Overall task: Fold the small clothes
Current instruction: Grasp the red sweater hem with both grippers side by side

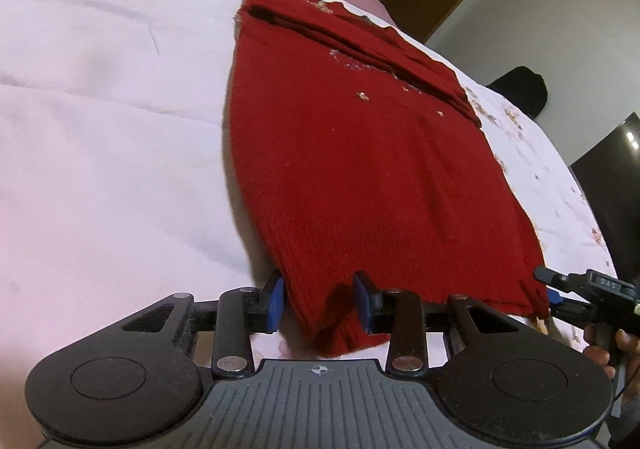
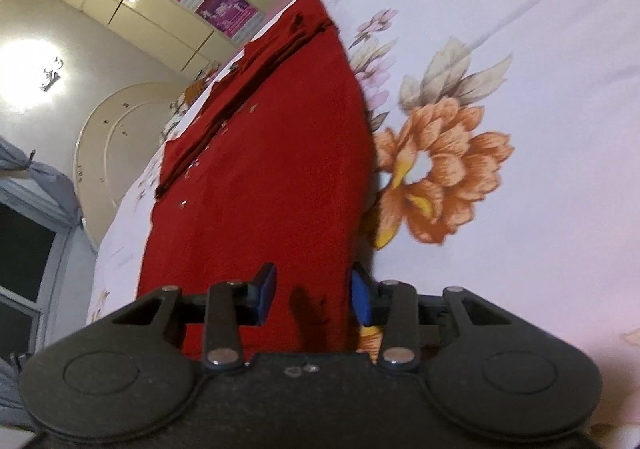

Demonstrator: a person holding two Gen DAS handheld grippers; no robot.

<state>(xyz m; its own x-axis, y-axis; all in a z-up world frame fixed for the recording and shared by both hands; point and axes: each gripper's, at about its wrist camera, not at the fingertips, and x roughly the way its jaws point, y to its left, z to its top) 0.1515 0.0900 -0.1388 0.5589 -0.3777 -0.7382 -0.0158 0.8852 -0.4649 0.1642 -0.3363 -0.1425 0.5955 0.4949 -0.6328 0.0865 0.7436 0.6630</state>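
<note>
The red knitted sweater (image 1: 360, 153) is laid flat on the floral bedsheet (image 1: 100, 109), its long axis running away from both grippers toward the bed's far edge. The near hem is straddled by the left gripper (image 1: 319, 299) and right gripper (image 2: 313, 295) (one per corner). Both are part-open, fabric between the blue pads, whether pinched cannot be told.
</note>
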